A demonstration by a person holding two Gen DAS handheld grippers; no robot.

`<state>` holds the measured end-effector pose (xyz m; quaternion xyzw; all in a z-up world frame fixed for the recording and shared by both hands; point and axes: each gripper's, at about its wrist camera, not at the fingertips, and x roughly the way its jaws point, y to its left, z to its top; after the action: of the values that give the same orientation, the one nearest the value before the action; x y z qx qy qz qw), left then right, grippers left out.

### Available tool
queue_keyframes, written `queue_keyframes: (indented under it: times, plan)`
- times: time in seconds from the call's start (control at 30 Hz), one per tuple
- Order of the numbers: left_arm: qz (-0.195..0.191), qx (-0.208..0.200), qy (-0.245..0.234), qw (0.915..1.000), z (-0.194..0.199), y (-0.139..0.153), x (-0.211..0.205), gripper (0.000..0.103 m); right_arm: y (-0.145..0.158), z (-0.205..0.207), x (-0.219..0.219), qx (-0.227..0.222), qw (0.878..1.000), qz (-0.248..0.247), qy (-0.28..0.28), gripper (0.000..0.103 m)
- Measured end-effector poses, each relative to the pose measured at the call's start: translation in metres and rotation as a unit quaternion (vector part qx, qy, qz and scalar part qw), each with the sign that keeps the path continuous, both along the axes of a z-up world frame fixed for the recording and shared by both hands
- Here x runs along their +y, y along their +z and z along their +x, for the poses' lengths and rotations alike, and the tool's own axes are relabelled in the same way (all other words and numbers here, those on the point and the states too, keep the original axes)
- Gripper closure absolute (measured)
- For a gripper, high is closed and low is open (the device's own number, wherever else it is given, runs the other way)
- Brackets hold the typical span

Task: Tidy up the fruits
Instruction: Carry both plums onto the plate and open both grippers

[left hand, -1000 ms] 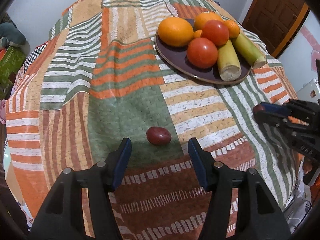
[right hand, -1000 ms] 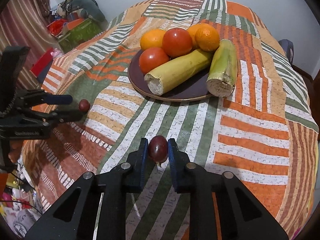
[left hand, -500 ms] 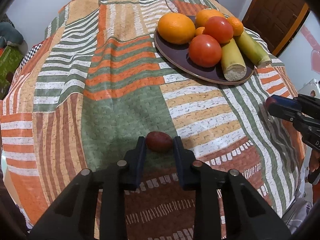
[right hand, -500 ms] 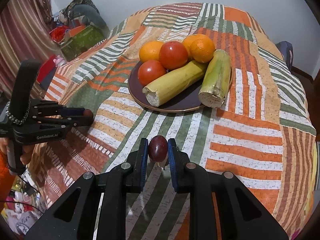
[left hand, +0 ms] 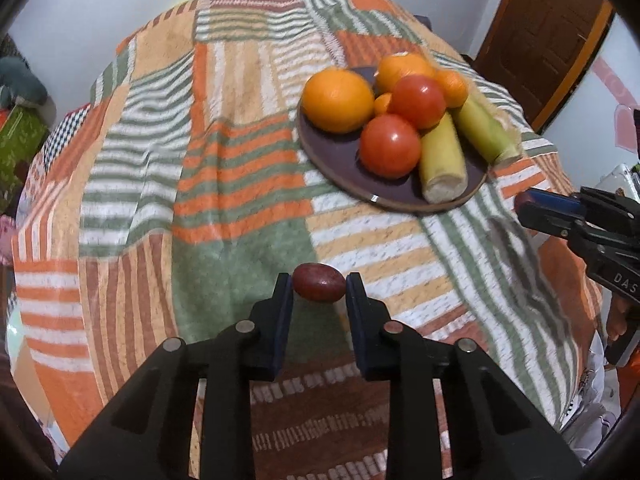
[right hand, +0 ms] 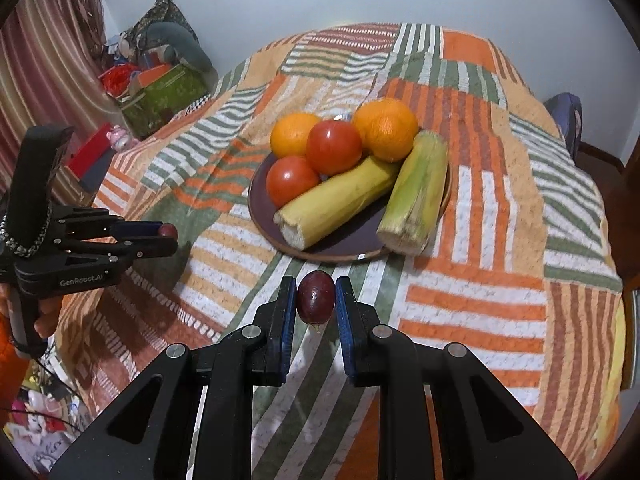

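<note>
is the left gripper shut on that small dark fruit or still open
Shut: the left gripper has both pads pressed against the small dark red fruit.

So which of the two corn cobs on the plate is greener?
The outer cob, lying at the plate's edge beside the orange; the other cob, touching the tomatoes, is yellow.

Surface: round table (right hand: pixel 500 240) under a striped patchwork cloth (left hand: pixel 224 168).
Directly on it: dark plate (right hand: pixel 344 246), toward one o'clock in the left wrist view.

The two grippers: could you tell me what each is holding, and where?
The left gripper pinches a dark red fruit by its ends; the right gripper clamps another dark fruit across its sides.
</note>
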<state>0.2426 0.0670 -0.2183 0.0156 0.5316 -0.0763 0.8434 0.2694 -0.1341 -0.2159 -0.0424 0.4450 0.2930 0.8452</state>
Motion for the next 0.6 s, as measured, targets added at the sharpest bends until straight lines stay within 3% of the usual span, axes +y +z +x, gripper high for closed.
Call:
queue_keyframes:
  times: [0.3, 0.6]
  plan:
    - [0.000, -0.028, -0.025, 0.9993, 0.027, 0.019, -0.022, 0.076, 0.016, 0.016, 0.003, -0.030, 1.000, 0.001, -0.001, 0.085]
    - [-0.008, -0.018, -0.031, 0.9993, 0.053, 0.007, -0.030, 0.076, 0.014, 0.037, 0.007, -0.043, 0.999, -0.007, -0.007, 0.085]
